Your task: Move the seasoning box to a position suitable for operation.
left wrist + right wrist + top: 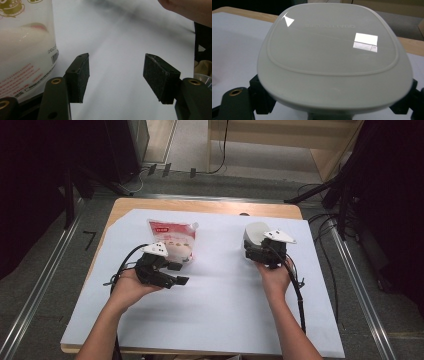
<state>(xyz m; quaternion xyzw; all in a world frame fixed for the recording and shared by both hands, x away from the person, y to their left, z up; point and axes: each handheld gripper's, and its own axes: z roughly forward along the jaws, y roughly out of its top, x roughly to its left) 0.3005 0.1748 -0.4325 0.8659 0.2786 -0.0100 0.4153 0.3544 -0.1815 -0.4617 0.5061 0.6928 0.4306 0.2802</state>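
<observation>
A person sits at a table covered by a white board (220,310), a hand-held gripper in each hand.

The left gripper (165,272) lies at about 9 o'clock from the board's centre. Its jaws stand wide apart with nothing between them; in the left gripper view the two black pads (81,75) frame bare white surface. Just beyond it, toward 11 o'clock, stands a pouch (172,240): a clear plastic refill bag with a red label and a corner spout, filled with a pale white content. In the left gripper view the pouch (25,50) sits just beside the left-hand pad, near it but not between the jaws.

The right gripper (262,251) is at about 2 o'clock, and it is clamped on a lid (255,234), a smooth, glossy, pale grey rounded square. In the right gripper view the lid (332,55) stands tilted up on edge, its lower rim caught between the jaws.

The lid looks like hard plastic: stiff and light, but slick, so it may slip or swivel in the grip; the rim is the sensible hold. The pouch looks soft, fairly heavy and saggy. It would likely buckle if squeezed at the belly, so the firmer top seam or the neck near the spout seems the better place to grasp.
</observation>
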